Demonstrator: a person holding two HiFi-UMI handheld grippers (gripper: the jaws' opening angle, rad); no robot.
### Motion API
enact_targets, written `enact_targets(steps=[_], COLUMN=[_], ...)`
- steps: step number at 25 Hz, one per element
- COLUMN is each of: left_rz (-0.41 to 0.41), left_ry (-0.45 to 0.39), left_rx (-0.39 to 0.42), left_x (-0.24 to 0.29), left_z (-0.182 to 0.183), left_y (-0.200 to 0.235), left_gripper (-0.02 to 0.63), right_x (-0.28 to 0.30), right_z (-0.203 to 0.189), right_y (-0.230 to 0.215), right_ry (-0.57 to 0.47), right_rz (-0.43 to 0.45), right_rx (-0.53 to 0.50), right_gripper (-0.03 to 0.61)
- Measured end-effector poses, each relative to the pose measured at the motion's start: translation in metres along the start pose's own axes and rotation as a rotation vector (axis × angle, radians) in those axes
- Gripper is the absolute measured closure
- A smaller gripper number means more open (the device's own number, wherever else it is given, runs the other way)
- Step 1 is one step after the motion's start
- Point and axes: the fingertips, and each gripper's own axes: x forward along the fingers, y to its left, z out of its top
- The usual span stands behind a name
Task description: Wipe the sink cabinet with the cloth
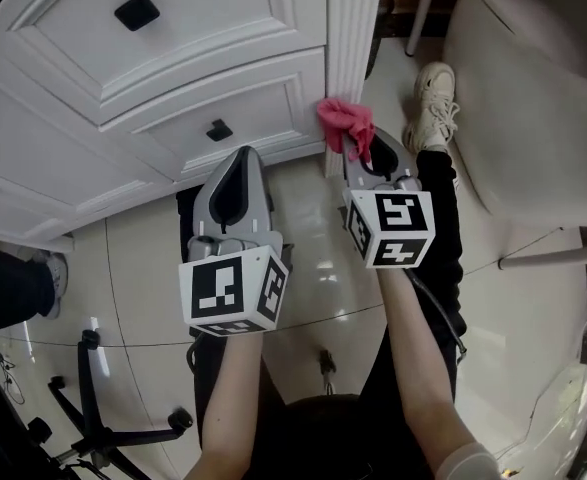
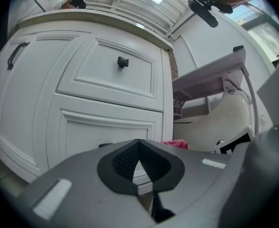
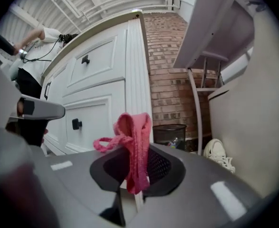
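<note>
The white sink cabinet (image 1: pixel 173 78) has panelled drawers with black knobs and a fluted corner post (image 1: pixel 351 38). My right gripper (image 1: pixel 358 146) is shut on a pink cloth (image 1: pixel 345 123), which bunches against the foot of that post. In the right gripper view the cloth (image 3: pixel 133 148) hangs pinched between the jaws, just in front of the post (image 3: pixel 138 75). My left gripper (image 1: pixel 235 178) is shut and empty, its tips close to the cabinet's lower drawer (image 1: pixel 223 128). The left gripper view shows the jaws (image 2: pixel 138 161) closed before the drawer fronts (image 2: pixel 110 75).
A white toilet (image 1: pixel 543 98) stands to the right. A white shoe (image 1: pixel 433 108) rests on the glossy tiled floor (image 1: pixel 313 298). A black mesh bin (image 3: pixel 170 133) sits by a brick wall (image 3: pixel 165 65). A chair base (image 1: pixel 93 408) stands at lower left. Another person (image 3: pixel 34 56) stands beyond the cabinet.
</note>
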Motion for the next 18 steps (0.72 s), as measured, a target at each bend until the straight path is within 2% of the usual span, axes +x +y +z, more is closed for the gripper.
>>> enact_targets(steps=[2, 4, 7, 10, 12, 14, 16, 18], left_rz=[0.012, 0.038, 0.031, 0.061, 0.060, 0.040, 0.040, 0.046], left_ry=[-0.022, -0.025, 0.024, -0.005, -0.053, -0.094, -0.132, -0.160], left_rx=[-0.010, -0.057, -0.128, -0.135, -0.126, -0.121, -0.116, -0.114], left_x=[-0.014, -0.042, -0.101, -0.162, -0.186, -0.197, -0.204, -0.214], left_z=[0.017, 0.036, 0.046, 0.061, 0.077, 0.090, 0.103, 0.111], left_y=[-0.006, -0.008, -0.016, -0.014, -0.012, -0.013, -0.010, -0.009], left_gripper=[0.600, 0.601, 0.600, 0.600, 0.600, 0.600, 0.600, 0.601], right_x=[-0.023, -0.058, -0.121, -0.176, -0.198, -0.206, -0.209, -0.219], right_z=[0.021, 0.048, 0.077, 0.090, 0.096, 0.101, 0.112, 0.118], right_y=[0.018, 0.045, 0.091, 0.142, 0.165, 0.178, 0.182, 0.183], right_ry=[-0.019, -0.050, -0.081, -0.096, -0.117, -0.126, -0.136, -0.148], right_rz=[0.038, 0.080, 0.133, 0.214, 0.251, 0.269, 0.262, 0.250], right_rx=[0.021, 0.067, 0.143, 0.168, 0.155, 0.095, 0.045, 0.041], right_gripper=[0.520, 0.520, 0.518, 0.518, 0.518, 0.518, 0.520, 0.520])
